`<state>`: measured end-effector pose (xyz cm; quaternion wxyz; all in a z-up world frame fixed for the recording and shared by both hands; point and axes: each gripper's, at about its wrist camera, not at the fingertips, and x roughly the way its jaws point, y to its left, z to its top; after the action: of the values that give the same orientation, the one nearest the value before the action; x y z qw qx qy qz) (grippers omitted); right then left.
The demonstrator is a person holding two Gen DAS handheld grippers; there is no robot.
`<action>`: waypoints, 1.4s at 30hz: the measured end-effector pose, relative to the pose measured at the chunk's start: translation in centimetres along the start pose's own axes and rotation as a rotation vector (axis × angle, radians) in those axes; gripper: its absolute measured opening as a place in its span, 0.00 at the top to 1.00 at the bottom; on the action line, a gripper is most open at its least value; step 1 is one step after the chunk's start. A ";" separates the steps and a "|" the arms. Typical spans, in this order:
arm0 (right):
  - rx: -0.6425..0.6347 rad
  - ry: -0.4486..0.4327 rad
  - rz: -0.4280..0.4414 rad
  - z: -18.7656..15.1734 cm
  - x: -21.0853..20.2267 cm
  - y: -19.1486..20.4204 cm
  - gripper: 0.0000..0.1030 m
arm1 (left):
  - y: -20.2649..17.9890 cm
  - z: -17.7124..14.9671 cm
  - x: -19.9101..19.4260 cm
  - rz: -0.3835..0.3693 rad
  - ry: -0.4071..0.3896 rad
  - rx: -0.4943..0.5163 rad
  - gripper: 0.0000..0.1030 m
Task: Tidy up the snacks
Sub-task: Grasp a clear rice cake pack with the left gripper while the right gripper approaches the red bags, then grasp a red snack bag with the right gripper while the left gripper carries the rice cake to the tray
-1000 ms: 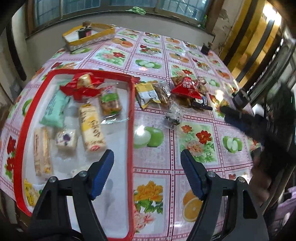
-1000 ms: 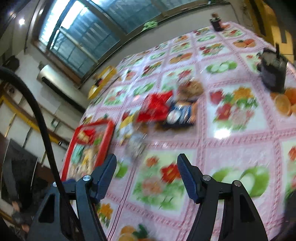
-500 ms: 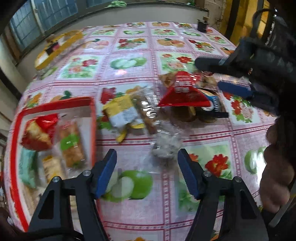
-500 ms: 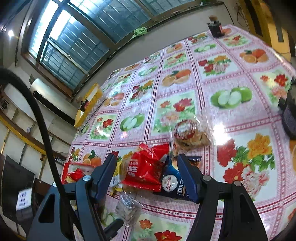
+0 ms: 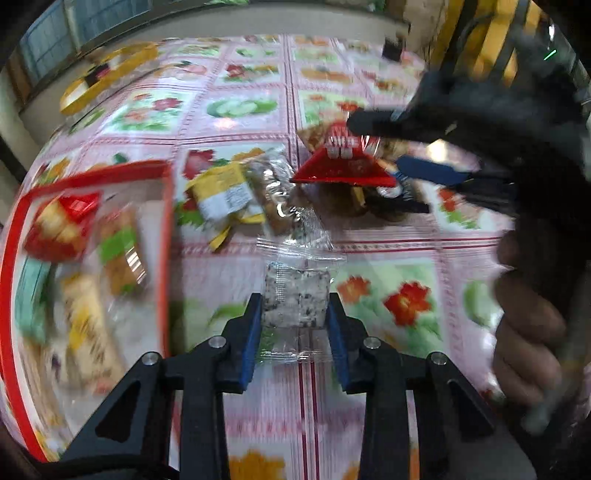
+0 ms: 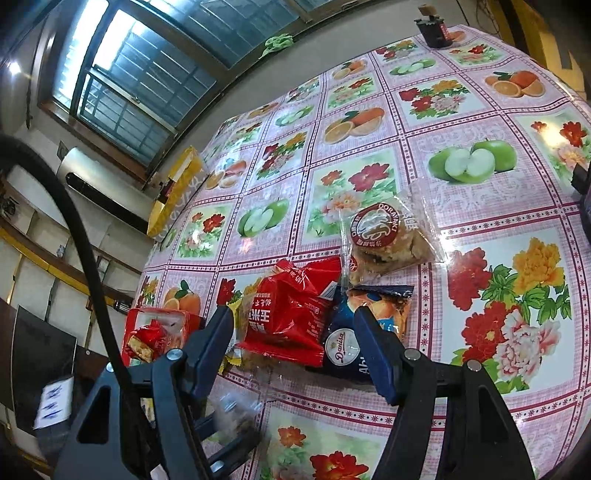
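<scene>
A speckled white cake in a clear wrapper [image 5: 295, 301] lies on the flowered tablecloth, just right of the red tray [image 5: 164, 236]. My left gripper [image 5: 295, 314] is closing on it, and both blue pads touch its sides. The tray holds several wrapped snacks. My right gripper [image 6: 293, 336] hovers open over the loose pile, its fingers either side of a red packet [image 6: 291, 317] without touching it. A blue Danisa packet [image 6: 347, 343] and a dorayaki [image 6: 388, 236] lie beside that. In the left wrist view the right gripper [image 5: 376, 144] reaches in over the red packet [image 5: 343, 166].
A yellow packet [image 5: 221, 192] and a clear-wrapped biscuit lie between the tray and the pile. A yellow box [image 6: 177, 192] sits at the far table edge by the window. A small dark object [image 6: 434, 26] stands at the far corner. A person's hand [image 5: 528, 321] grips the right tool.
My left gripper has swung right from above the tray to the loose snacks, sunk, and narrowed its jaws onto the speckled cake. My right gripper has drawn close over the red packet.
</scene>
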<state>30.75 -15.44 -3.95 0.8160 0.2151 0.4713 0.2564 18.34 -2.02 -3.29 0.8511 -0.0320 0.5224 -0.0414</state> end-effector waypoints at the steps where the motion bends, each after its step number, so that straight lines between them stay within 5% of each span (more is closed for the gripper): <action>1: -0.015 -0.001 -0.009 0.0 0.1 0.2 0.34 | 0.7 -0.7 -1.4 -0.023 -0.020 -0.030 0.66; 8: -0.043 0.016 -0.093 1.1 0.8 2.8 0.34 | 5.9 -4.8 -7.4 -0.073 -0.097 -0.181 0.66; 12: -0.115 0.036 -0.262 1.5 3.1 4.7 0.36 | 8.5 -6.0 -9.0 -0.080 -0.127 -0.245 0.66; 14: -0.094 0.075 -0.320 1.3 4.2 4.5 0.52 | 9.6 -6.2 -9.6 -0.068 -0.149 -0.271 0.66; 18: -0.095 0.062 -0.394 0.6 4.6 3.8 0.63 | 12.2 -7.7 -10.6 -0.043 -0.176 -0.310 0.66; 25: -0.096 0.008 -0.306 -2.5 1.9 4.1 0.71 | 16.4 -9.8 -11.2 -0.007 -0.187 -0.409 0.66; 31: -0.122 -0.070 -0.097 -7.3 -3.3 7.7 0.71 | 17.7 -10.8 -12.2 0.017 -0.208 -0.431 0.66; 36: -0.241 -0.020 0.095 -11.6 -4.9 12.2 0.71 | 16.3 -11.4 -11.9 0.022 -0.185 -0.373 0.66; 42: -0.322 0.088 0.161 -14.7 -1.8 15.4 0.71 | 15.0 -12.9 -9.8 0.030 -0.110 -0.343 0.66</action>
<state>13.77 -2.99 -0.45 0.7953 0.1075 0.4405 0.4023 2.98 13.75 -1.83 0.8609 -0.1713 0.4749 0.0628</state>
